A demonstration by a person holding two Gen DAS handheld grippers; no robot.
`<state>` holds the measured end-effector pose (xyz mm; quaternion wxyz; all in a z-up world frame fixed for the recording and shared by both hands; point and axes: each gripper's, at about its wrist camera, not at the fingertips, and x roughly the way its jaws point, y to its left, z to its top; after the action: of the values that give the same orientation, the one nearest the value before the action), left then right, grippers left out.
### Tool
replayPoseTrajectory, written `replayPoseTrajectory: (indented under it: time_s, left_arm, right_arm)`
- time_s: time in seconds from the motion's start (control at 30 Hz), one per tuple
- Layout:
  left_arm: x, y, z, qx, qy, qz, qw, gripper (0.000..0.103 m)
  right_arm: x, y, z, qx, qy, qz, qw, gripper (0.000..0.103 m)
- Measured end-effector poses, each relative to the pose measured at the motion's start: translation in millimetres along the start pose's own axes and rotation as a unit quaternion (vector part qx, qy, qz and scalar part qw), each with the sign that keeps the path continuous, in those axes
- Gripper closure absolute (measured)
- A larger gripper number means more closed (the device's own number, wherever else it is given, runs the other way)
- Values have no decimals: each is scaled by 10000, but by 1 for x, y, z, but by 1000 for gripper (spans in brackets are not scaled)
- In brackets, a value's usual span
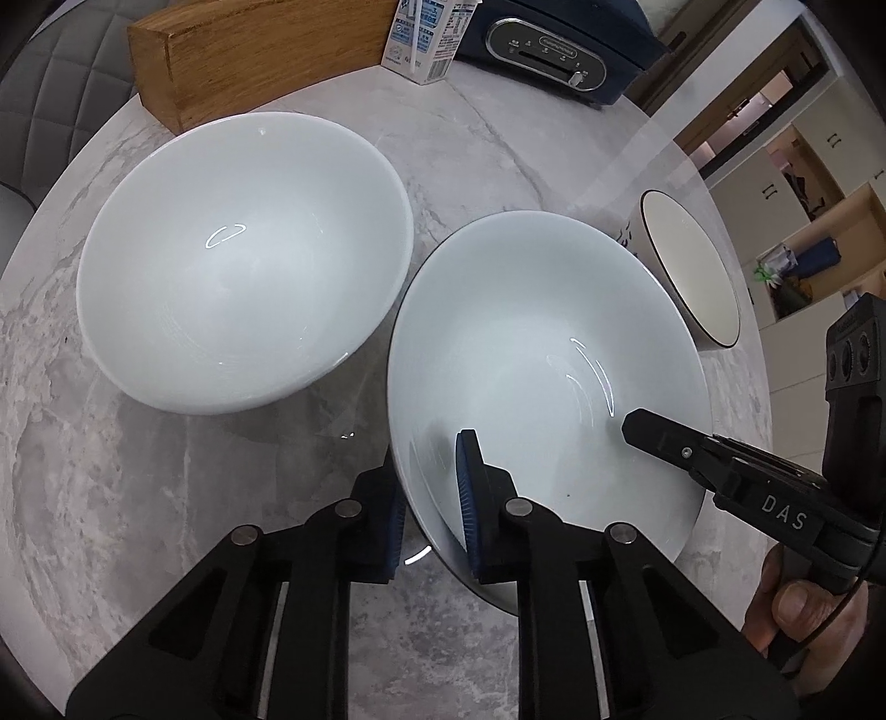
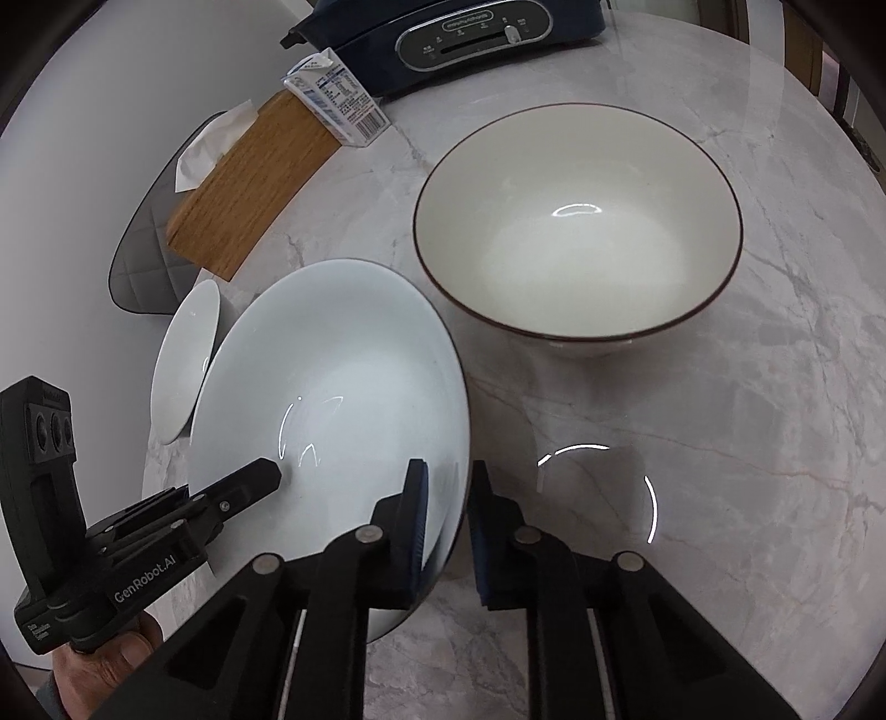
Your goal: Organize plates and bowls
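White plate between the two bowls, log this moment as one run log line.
left gripper: shut on white plate rim | right gripper: shut on opposite rim | white bowl: left of plate | dark-rimmed cream bowl: right, untouched

Right gripper (image 2: 446,520) fingers clamping white bowl (image 2: 332,421) rim — cream bowl (image 2: 576,232) beyond, marble table (image 2: 747,443)

blue appliance (image 1: 554,50) cut off at top edge, milk carton (image 1: 426,39) top cropped
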<state>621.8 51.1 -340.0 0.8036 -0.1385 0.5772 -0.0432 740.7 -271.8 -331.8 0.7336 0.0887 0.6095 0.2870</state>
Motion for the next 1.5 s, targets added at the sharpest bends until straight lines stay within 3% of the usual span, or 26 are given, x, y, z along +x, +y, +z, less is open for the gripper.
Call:
replayPoseTrajectory:
  time_s: [0.3, 0.57, 0.9, 1.23, 1.5]
  left_arm:
    - [-43, -26, -30, 422, -92, -145, 9990, 88]
    - [-75, -48, -96, 756, 115, -399, 9963, 88]
    - [-47, -80, -159, 1087, 617, -487, 9910, 88]
    - [-29, -93, -176, 1294, 770, -343, 9880, 88]
    - [-19, -89, -165, 1244, 717, -279, 9892, 88]
  right_arm:
    - [-54, 14, -37, -172, -322, -41, 9993, 86]
    - [-102, 12, -100, 7, -543, -129, 9984, 85]
    - [-106, -28, -164, 585, -463, -339, 9966, 85]
    - [-92, -48, -192, 786, -274, -424, 9956, 85]
    - [-86, -46, -192, 700, -217, -418, 9964, 85]
